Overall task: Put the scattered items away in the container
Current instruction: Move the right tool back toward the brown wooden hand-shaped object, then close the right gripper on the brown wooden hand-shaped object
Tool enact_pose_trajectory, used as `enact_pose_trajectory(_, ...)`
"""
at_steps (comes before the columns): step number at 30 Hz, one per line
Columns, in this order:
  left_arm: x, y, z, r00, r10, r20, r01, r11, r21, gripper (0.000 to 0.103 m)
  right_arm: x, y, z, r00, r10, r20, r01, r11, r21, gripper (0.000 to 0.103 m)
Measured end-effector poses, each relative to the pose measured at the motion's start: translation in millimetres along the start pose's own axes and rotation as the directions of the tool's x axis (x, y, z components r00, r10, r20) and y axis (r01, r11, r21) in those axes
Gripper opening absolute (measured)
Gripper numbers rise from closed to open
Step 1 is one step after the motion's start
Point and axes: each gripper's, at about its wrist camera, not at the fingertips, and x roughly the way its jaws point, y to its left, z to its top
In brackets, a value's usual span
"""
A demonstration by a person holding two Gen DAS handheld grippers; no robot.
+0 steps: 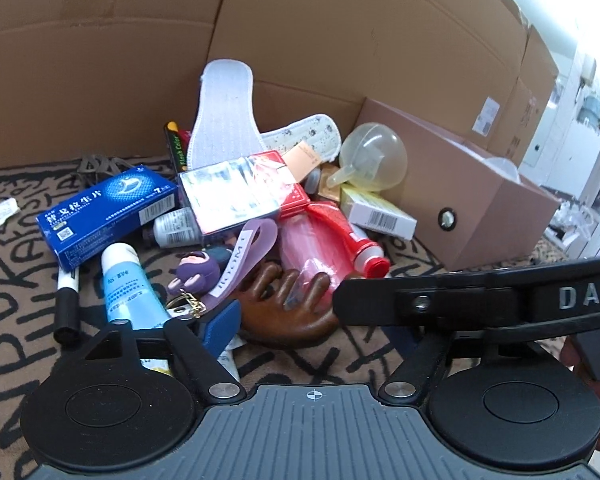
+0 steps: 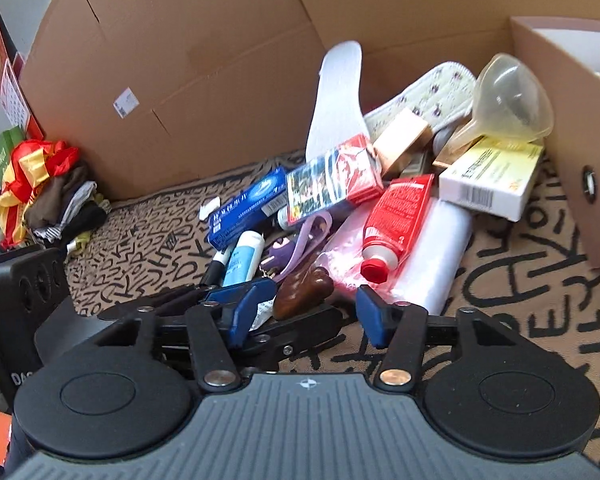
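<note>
While the pink cardboard box (image 1: 472, 200) stands at the right of the patterned mat (image 2: 540, 300), its contents are hardly visible. Beside it lies the heap: yellow funnel (image 2: 512, 96), red tube (image 2: 396, 220), blue carton (image 1: 104, 208), brown hand-shaped massager (image 1: 288, 300). Right gripper (image 2: 304, 312) gapes open near the massager, holding nothing; left gripper's (image 1: 224, 324) state cannot be determined.
</note>
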Motion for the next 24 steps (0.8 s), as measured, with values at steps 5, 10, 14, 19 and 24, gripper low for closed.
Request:
enact_pose_trajectory(5,3,4,-1,1.0,0.022,-0.012,-0.022,1.0,0.009,0.067,14,4,1,1.0,0.004,-0.027,-0.005,1.0,-0.016,0.052)
enact_pose_trajectory(10,-1,2,-2,1.0,0.016,-0.024,-0.015,0.999,0.033,0.048,13,9,1,0.999,-0.046,-0.009,0.045,0.997,-0.07,0.022)
enact_pose_trajectory(14,-3,0,-2,0.999,-0.015,-0.039,0.016,1.0,0.023,0.038,7,-1,1,1.0,-0.006,-0.012,0.006,1.0,-0.022,0.014)
enact_pose_trajectory(19,-12,-11,-4,0.997,-0.063,-0.04,0.065,0.997,0.039,0.025,-8,-1,-6,1.0,-0.023,0.013,0.023,0.999,-0.046,0.014)
enact_pose_trajectory(24,-25,-17,-12,0.982,-0.173,-0.077,0.177,0.983,0.038,0.01,-32,-13,-21,1.0,-0.016,0.018,0.016,1.0,-0.025,0.013)
